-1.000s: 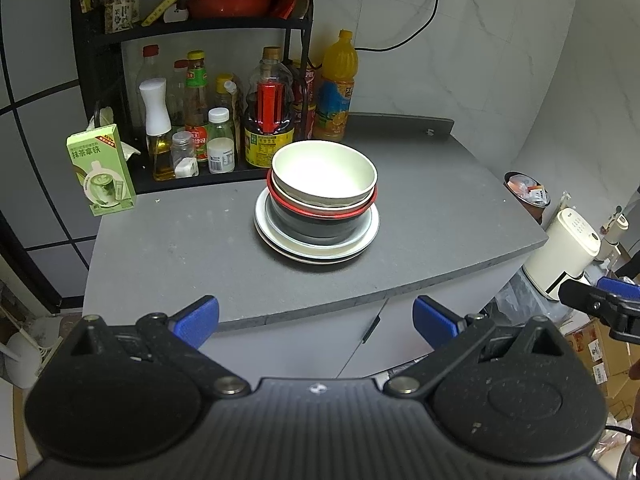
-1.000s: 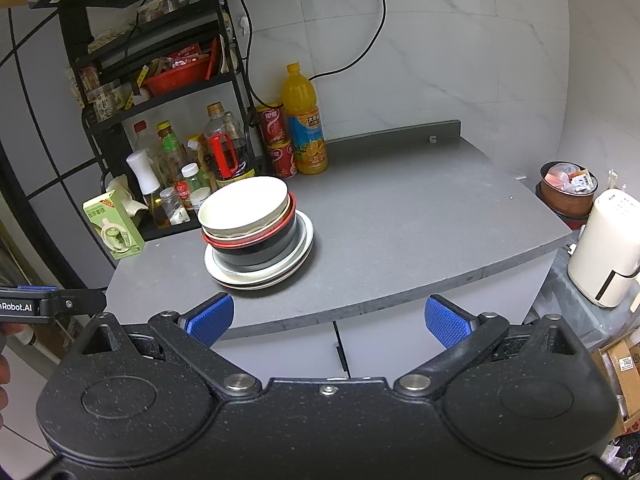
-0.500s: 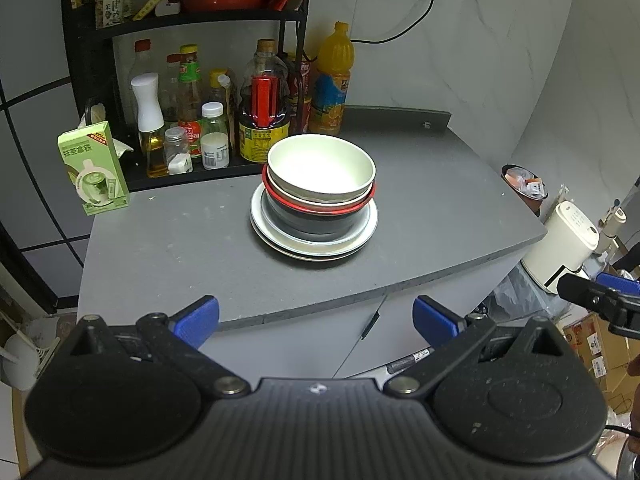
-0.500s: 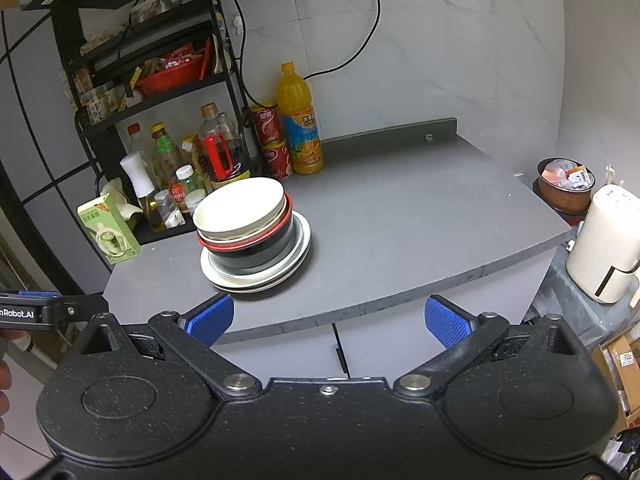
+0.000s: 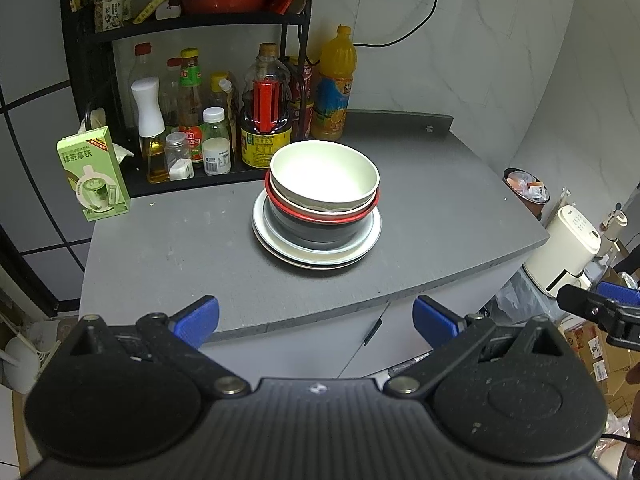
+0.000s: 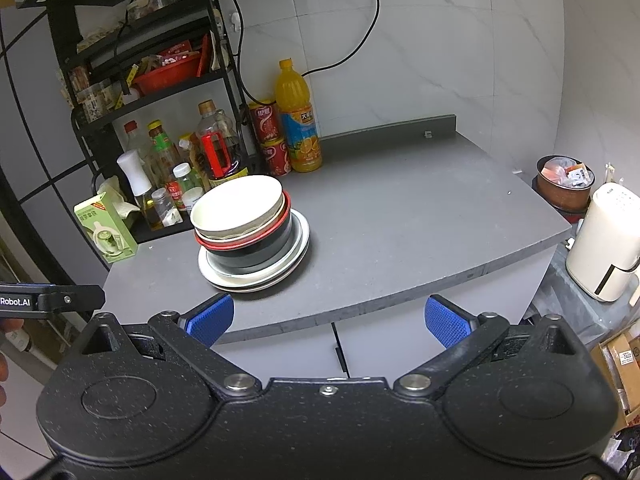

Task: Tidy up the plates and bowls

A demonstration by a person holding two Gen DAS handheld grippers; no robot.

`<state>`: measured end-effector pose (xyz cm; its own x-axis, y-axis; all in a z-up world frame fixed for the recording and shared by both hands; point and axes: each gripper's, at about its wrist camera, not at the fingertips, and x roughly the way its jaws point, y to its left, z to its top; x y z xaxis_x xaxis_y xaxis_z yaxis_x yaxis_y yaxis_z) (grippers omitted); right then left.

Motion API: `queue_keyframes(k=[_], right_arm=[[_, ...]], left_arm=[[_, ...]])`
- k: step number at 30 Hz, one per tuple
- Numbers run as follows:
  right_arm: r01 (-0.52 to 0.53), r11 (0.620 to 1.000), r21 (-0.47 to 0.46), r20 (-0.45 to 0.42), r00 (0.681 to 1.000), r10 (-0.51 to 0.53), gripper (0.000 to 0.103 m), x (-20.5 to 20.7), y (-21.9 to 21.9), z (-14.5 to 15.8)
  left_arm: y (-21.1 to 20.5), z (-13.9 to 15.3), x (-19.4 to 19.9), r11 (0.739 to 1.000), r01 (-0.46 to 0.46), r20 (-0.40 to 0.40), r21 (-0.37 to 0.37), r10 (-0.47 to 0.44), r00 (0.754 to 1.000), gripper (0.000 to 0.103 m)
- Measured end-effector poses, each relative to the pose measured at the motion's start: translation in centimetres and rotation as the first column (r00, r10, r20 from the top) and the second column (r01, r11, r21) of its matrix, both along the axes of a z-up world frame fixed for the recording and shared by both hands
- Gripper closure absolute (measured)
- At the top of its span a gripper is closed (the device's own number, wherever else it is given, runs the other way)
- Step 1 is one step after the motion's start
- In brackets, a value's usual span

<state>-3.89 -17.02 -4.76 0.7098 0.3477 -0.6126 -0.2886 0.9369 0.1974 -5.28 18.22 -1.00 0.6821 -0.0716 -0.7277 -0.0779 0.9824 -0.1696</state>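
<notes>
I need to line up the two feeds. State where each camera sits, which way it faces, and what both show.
Left wrist: on the left gripper, off the counter's front edge, facing the bowl stack and rack; own open fingers show, the right gripper at the right edge.
Right wrist: on the right gripper, further right, facing likewise; own open fingers show, the left gripper at the left edge.
Shared: bowl stack, green carton, juice bottle, white appliance.
</notes>
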Motion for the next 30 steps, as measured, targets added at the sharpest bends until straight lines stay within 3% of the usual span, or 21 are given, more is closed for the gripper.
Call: queue_keyframes(k=[30], right_arm=[[0.015,1.0,0.002,-0.027,1.0,-0.015,0.0,0.3,-0.6,-0.7]], left_arm=[[-0.4,-0.2,1.0,1.0,0.025,-0.014,0.0,-0.025,1.0,0.001]])
